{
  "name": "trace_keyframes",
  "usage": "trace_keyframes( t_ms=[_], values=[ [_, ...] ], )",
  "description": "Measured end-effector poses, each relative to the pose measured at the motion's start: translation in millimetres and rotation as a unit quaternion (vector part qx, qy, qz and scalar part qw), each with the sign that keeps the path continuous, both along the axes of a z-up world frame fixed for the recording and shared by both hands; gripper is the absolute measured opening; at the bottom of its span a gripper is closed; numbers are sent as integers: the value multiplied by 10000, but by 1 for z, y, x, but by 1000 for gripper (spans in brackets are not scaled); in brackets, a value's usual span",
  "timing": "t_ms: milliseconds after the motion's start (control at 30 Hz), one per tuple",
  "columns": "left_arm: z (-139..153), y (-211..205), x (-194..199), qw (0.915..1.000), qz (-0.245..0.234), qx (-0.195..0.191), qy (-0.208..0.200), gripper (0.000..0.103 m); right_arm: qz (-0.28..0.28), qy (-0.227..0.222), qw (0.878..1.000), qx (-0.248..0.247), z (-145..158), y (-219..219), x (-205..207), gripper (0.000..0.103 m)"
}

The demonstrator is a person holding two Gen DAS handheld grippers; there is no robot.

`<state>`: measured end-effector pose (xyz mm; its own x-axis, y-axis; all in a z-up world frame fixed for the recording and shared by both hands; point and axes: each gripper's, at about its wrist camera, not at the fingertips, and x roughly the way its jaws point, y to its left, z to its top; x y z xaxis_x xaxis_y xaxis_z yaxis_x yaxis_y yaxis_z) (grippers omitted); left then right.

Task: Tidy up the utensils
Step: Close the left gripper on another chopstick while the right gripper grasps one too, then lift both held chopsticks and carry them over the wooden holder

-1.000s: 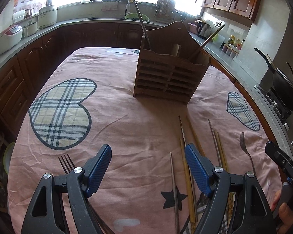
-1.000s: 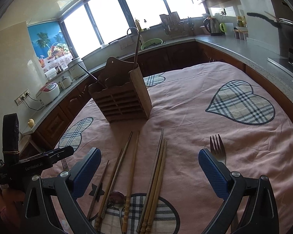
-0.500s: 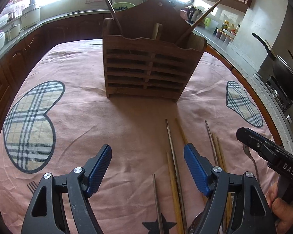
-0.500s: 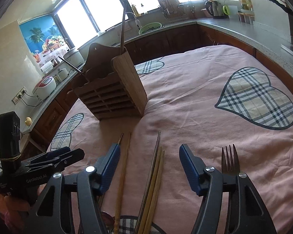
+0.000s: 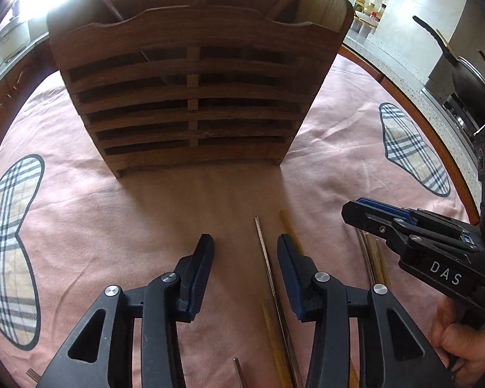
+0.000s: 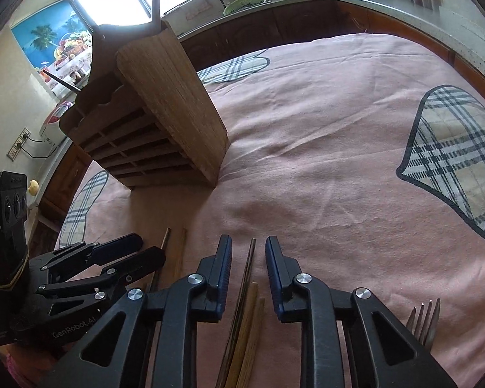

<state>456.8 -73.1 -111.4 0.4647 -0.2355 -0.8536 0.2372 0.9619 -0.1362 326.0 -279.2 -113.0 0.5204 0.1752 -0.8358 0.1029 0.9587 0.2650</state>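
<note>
The slatted brown wooden utensil holder (image 5: 194,97) stands upright on the worktop's pink cloth with plaid hearts (image 6: 339,168), and a few long handles already lean out of its top, so some sorting appears done. Most of the work looks left: several chopsticks and a silver metal fork (image 6: 425,321) lie loose on the cloth in front of the holder, well apart from it.

The left gripper (image 5: 245,252) hovers low with its jaws moderately apart, holding nothing, a thin dark metal chopstick (image 5: 266,258) lying between them. The right gripper (image 6: 249,255) has its jaws narrowed around the tips of a dark chopstick (image 6: 247,271) and two pale wooden chopsticks (image 6: 250,317), but not yet closed on them. My reading is that a pickup is about to begin.
</note>
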Motion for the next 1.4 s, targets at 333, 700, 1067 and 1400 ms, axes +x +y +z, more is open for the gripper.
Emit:
trace_keyframes(
  t_ms=[333, 700, 1067, 1400],
  values=[
    [-8, -11, 2, 9999, -95, 35, -73, 5, 136, -3, 9995, -279, -3, 7, 4, 6],
    [32, 16, -33, 9978, -5, -554, -359, 4, -5, -404, 9992, 81, 28, 3, -16, 4],
    [90, 51, -101, 9924, 79, -853, -886, 3, 37, -921, 9955, 220, 73, 14, -43, 4],
    [129, 86, -158, 9870, 201, -1060, -1193, 3, 109, -1288, 9914, 216, 104, 25, -70, 3]
  ],
)
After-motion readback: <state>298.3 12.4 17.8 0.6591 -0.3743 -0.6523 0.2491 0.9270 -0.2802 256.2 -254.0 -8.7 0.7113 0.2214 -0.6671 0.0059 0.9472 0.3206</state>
